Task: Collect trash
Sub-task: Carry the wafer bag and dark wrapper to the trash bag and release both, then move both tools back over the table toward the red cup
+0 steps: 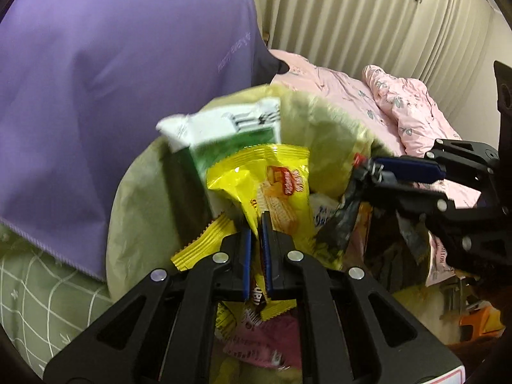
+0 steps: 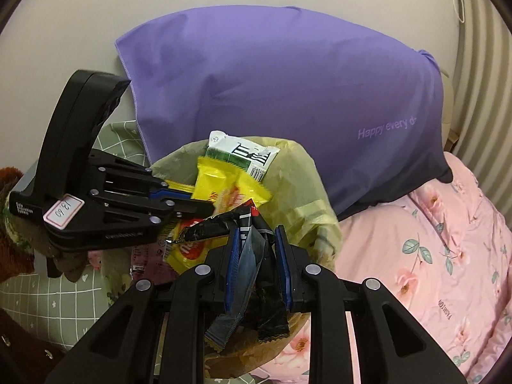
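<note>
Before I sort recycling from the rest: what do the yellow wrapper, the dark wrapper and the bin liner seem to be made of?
Yellow wrapper: glossy plastic film, judging by its sharp highlights and crimped, serrated end seal.
Dark wrapper: thin crinkled film, probably foil-lined plastic, as its inner face shines grey.
Bin liner: thin matte plastic, pale yellow-green and slightly see-through, with soft wrinkles.

A home bedroom is showing here. A big purple fabric pillow [image 2: 288, 96] printed with pale lettering is leaning against the plain wall at the upper centre of the right wrist view. A rumpled pink floral quilt [image 2: 432, 256] is spreading across the lower right, a green grid-patterned bedsheet [image 1: 41, 288] is lying at the lower left, and pleated cream curtains [image 1: 368, 16] are hanging at the upper right.
</note>
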The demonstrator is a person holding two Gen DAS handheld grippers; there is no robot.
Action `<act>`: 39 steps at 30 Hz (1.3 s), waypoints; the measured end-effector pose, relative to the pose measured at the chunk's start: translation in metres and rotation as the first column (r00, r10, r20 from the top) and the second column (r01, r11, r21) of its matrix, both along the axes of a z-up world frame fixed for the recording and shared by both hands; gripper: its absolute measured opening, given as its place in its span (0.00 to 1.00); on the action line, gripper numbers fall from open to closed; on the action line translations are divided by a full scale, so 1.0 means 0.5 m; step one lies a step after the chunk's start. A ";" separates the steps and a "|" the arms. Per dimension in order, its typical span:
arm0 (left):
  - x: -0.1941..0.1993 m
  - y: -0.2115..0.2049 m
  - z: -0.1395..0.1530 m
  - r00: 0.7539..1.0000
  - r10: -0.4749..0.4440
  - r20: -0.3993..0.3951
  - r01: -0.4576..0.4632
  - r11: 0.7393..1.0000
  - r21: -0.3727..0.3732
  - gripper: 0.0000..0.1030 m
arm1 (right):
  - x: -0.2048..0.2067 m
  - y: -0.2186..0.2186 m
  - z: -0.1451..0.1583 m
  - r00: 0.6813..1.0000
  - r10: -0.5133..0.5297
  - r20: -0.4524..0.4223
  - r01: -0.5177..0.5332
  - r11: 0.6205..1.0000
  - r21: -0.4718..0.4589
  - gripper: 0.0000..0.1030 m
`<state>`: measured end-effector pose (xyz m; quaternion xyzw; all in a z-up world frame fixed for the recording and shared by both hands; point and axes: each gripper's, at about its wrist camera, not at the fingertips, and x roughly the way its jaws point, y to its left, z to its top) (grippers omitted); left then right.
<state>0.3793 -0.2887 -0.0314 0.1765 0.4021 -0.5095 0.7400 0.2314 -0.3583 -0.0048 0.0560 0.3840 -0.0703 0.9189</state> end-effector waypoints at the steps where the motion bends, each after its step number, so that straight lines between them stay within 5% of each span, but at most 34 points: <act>1: 0.004 0.007 -0.004 1.000 -0.001 -0.014 0.001 1.000 0.001 0.06 | 0.002 0.000 -0.003 1.000 0.000 -0.002 0.000 1.000 0.000 0.21; 8: 0.018 0.035 -0.018 0.999 0.038 -0.024 -0.037 0.999 0.023 0.06 | 0.008 -0.014 -0.001 1.000 -0.005 0.018 0.005 0.999 0.035 0.21; 19: 0.007 0.125 0.008 0.990 0.119 -0.082 -0.123 0.991 -0.050 0.07 | 0.030 -0.018 -0.009 1.000 -0.023 0.014 0.022 0.995 0.092 0.22; 24: -0.012 0.153 0.028 0.986 0.137 -0.095 -0.148 0.981 -0.124 0.37 | 0.038 -0.017 -0.006 0.998 -0.056 0.017 0.054 0.994 0.092 0.27; 26: -0.022 0.156 0.037 0.986 0.147 -0.074 -0.155 0.980 -0.126 0.38 | 0.034 -0.007 -0.002 0.998 -0.051 0.023 0.049 0.996 0.074 0.34; 31: -0.046 0.176 0.068 0.977 0.212 -0.026 -0.213 0.968 -0.135 0.50 | 0.018 0.006 0.006 0.998 -0.060 0.026 0.059 0.997 0.046 0.35; 39: -0.089 0.298 0.104 0.928 0.371 0.026 -0.359 0.912 -0.198 0.62 | -0.021 0.031 0.053 0.992 -0.064 0.112 0.059 0.997 0.055 0.45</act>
